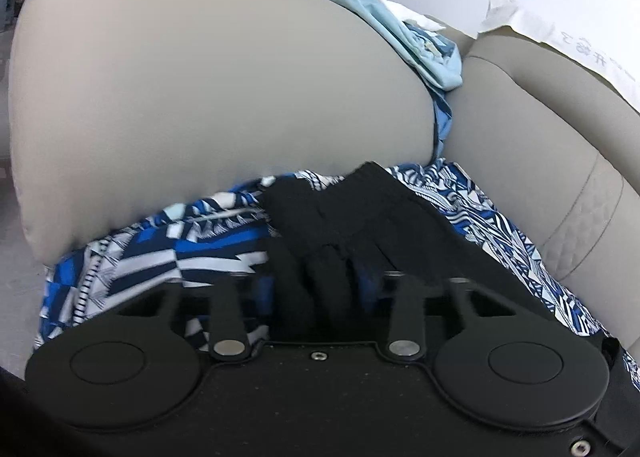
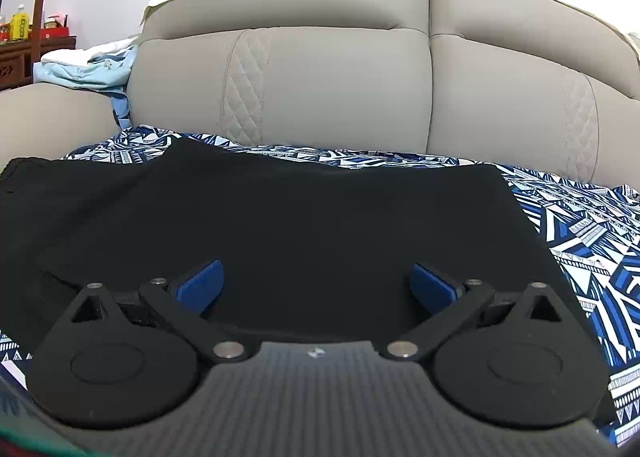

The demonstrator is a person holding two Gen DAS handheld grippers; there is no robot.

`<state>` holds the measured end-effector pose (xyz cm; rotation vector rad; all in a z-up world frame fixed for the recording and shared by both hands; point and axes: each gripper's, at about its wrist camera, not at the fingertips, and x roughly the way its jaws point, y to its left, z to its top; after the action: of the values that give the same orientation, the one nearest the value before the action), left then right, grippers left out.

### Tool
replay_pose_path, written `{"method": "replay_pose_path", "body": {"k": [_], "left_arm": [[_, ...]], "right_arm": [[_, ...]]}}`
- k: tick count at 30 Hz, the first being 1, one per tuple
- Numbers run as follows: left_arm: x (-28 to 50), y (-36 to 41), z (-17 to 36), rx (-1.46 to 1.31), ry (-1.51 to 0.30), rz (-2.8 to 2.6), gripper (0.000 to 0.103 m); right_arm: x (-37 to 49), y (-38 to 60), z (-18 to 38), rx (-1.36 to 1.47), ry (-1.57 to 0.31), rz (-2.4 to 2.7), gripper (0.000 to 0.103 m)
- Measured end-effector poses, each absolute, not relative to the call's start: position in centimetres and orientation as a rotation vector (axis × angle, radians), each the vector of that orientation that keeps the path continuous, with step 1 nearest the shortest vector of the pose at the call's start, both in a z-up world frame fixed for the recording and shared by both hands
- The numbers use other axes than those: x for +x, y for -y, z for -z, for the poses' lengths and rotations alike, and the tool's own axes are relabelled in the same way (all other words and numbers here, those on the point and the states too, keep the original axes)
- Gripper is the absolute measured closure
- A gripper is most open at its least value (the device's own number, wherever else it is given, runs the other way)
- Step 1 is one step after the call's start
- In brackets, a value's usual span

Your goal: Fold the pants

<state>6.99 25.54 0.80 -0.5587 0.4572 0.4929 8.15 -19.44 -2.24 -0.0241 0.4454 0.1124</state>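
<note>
In the left wrist view the left gripper (image 1: pixel 320 285) sits nearest, its jaws drawn close together around a bunched fold of the black pants (image 1: pixel 352 213) at the gathered waistband; the pads are hidden in the cloth, so it looks like a grip. From there the pants run away to the right over the blue patterned cloth (image 1: pixel 132 257) on the sofa (image 1: pixel 160 77). In the right wrist view the right gripper (image 2: pixel 316 289) stands wide apart, holding nothing, low over the flat black fabric, whose long axis lies left to right. The leg end seems nearer this gripper.
</note>
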Motion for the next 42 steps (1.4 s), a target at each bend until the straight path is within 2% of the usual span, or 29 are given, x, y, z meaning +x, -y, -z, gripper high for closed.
{"method": "replay_pose_path", "body": {"k": [2, 5, 18, 29, 33, 42], "left_arm": [[6.7, -25.5, -1.5, -0.539, -0.453, -0.487, 0.085], [6.5, -24.6, -3.2, -0.493, -0.421, -0.458, 0.088], [7.0, -16.5, -10.5, -0.337, -0.285, -0.209, 0.089], [8.6, -3.3, -14.0, -0.208, -0.245, 0.141, 0.089], [9.4, 2.8, -13.4, -0.153, -0.279, 0.275, 0.089], [8.9, 13.0, -7.3, 0.002, -0.494, 0.485, 0.088]], "right_arm": [[8.2, 19.5, 2.2, -0.023, -0.446, -0.114, 0.0], [8.3, 19.5, 2.2, -0.025, -0.454, -0.132, 0.0], [6.5, 20.7, 1.4, -0.064, -0.419, -0.16, 0.0], [5.6, 26.1, -2.4, -0.083, -0.425, -0.079, 0.0], [6.2, 30.1, -4.3, -0.085, -0.413, -0.047, 0.0], [7.4, 38.0, -3.8, 0.209, -0.423, 0.091, 0.0]]}}
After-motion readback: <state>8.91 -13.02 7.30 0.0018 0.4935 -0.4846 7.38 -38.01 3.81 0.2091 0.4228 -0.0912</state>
